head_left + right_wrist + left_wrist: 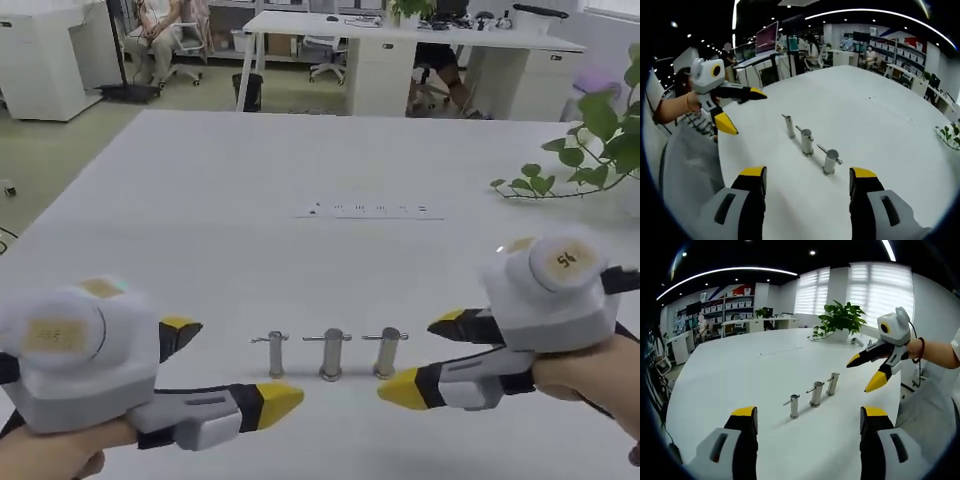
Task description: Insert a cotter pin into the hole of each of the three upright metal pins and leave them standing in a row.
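Note:
Three upright metal pins stand in a row near the table's front edge: left pin (276, 354), middle pin (331, 354), right pin (386, 352). Each carries a thin cotter pin sticking out sideways near its top. The same row appears in the left gripper view (815, 394) and the right gripper view (807, 142). My left gripper (240, 365) is open, just left of the row. My right gripper (418, 357) is open too, just right of the row. Neither holds anything, and neither touches a pin.
The white table (300, 180) stretches far back, with a flush strip of sockets (370, 210) at mid-table. A leafy plant (590, 150) reaches in from the right edge. Desks, chairs and seated people lie beyond the table.

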The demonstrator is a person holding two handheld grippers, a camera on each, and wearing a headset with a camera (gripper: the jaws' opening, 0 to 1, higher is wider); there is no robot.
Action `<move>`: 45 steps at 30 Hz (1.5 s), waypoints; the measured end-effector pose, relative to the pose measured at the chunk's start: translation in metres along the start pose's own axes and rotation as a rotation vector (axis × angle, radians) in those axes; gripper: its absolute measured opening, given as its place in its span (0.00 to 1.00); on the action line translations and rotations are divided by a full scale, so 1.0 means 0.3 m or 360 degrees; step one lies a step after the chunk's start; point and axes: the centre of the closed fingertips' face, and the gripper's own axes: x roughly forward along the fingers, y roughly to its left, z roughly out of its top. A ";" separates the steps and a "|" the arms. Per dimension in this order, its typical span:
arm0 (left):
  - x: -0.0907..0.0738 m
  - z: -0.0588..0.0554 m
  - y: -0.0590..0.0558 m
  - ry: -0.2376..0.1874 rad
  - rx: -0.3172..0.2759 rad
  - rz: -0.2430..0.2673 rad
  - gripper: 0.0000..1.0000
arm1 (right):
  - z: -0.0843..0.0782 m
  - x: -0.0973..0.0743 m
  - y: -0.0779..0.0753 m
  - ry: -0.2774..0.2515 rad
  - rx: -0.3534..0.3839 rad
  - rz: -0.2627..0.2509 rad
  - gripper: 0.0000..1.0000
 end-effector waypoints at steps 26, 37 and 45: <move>-0.058 -0.008 -0.017 -0.0021 0.0008 0.0096 0.89 | -0.022 -0.031 0.087 -0.0156 0.0134 -0.0139 1.00; -0.080 -0.035 -0.012 -0.0013 -0.0003 0.0135 0.88 | -0.049 -0.034 0.107 -0.0188 0.0186 -0.0186 0.98; -0.080 -0.052 -0.006 0.0007 -0.0004 0.0155 0.87 | -0.058 -0.031 0.120 -0.0201 0.0207 -0.0181 0.96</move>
